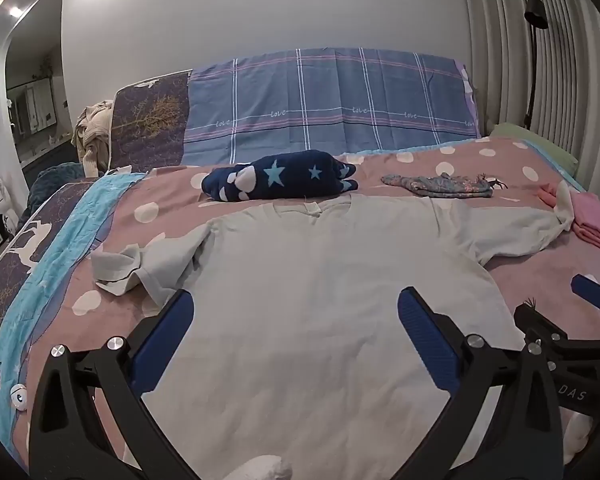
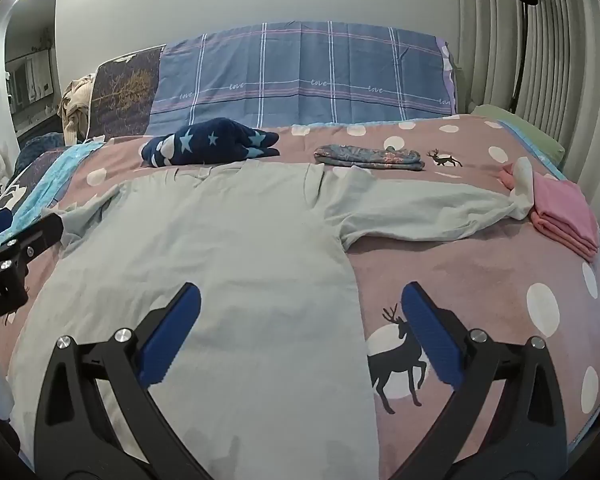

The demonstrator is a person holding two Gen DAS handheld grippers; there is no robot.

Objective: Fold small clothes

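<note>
A pale grey long-sleeved shirt (image 1: 312, 280) lies spread flat on the bed, collar toward the headboard, in both views (image 2: 228, 264). Its left sleeve (image 1: 140, 264) is crumpled; its right sleeve (image 2: 420, 208) stretches out to a pink folded pile. My left gripper (image 1: 294, 320) hovers wide open over the shirt's middle, nothing between its blue pads. My right gripper (image 2: 300, 320) is also wide open, straddling the shirt's right side edge, one pad over the cloth and one over the bedspread. The right gripper's tip (image 1: 592, 292) shows at the left view's edge.
A folded navy star-print garment (image 1: 280, 180) and a folded patterned blue piece (image 1: 436, 186) lie beyond the collar. A folded pink stack (image 2: 564, 216) sits at the right. The pink dotted bedspread (image 2: 500, 280) covers the bed; pillows (image 1: 328, 104) and curtains stand behind.
</note>
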